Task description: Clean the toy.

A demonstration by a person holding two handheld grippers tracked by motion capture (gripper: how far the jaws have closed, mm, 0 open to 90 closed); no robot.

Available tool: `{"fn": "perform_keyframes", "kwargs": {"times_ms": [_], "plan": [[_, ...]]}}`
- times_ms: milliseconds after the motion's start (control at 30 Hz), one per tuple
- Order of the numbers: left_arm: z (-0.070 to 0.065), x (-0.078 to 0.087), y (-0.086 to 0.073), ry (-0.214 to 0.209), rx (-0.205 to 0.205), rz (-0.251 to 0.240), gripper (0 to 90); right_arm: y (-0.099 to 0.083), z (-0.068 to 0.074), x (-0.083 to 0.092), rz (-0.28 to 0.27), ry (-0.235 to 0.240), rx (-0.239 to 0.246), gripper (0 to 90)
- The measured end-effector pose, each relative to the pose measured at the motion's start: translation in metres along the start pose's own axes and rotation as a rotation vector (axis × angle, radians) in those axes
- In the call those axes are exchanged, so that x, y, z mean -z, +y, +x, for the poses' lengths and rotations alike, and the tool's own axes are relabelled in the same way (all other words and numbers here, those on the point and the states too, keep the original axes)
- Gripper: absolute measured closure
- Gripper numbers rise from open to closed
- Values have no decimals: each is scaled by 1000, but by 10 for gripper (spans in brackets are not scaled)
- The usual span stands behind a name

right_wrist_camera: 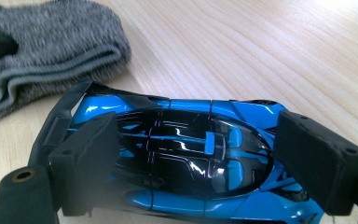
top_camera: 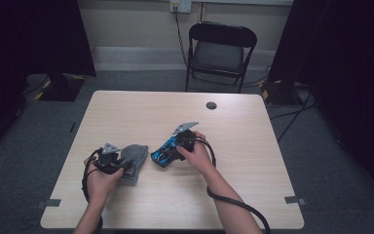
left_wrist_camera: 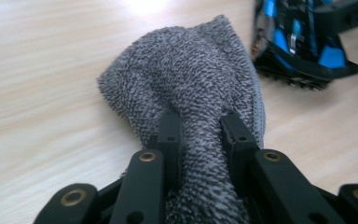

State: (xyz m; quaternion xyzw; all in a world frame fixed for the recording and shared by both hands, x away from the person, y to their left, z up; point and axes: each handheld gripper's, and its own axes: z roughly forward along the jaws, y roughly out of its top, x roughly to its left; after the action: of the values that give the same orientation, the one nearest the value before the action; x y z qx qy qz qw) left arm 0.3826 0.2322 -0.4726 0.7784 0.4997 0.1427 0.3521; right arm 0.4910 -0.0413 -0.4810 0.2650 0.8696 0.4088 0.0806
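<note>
A grey knitted sock (top_camera: 135,155) lies on the pale wooden table (top_camera: 233,195) at front left. My left gripper (top_camera: 121,164) is shut on it; in the left gripper view the two black jaws pinch a fold of the sock (left_wrist_camera: 191,70) at the left gripper (left_wrist_camera: 200,122). Just right of the sock lies a blue and black toy car (top_camera: 160,156). My right gripper (top_camera: 169,148) is shut on it. In the right gripper view the pads (right_wrist_camera: 91,158) press against both ends of the car (right_wrist_camera: 186,154), with the sock (right_wrist_camera: 42,46) beyond at upper left. The car (left_wrist_camera: 303,42) also lies at the left gripper view's upper right.
A small dark round disc (top_camera: 211,105) sits near the table's far edge. A black folding chair (top_camera: 219,48) stands behind the table. Cables trail from both grippers toward the front edge.
</note>
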Motion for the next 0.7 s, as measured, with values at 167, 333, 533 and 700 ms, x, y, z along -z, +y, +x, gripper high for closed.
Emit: {"fn": "perform_keyframes", "kwargs": {"times_ms": [167, 333, 533, 700], "plan": [[-10, -5, 2, -26, -29, 35, 733, 0, 0, 0, -1, 0, 0, 139], [-18, -7, 2, -50, -54, 63, 733, 0, 0, 0, -3, 0, 0, 140], [-27, -6, 1, -85, -68, 74, 735, 0, 0, 0, 3, 0, -1, 139], [-33, -5, -1, -109, -72, 83, 736, 1, 0, 0, 5, 0, 0, 139]]}}
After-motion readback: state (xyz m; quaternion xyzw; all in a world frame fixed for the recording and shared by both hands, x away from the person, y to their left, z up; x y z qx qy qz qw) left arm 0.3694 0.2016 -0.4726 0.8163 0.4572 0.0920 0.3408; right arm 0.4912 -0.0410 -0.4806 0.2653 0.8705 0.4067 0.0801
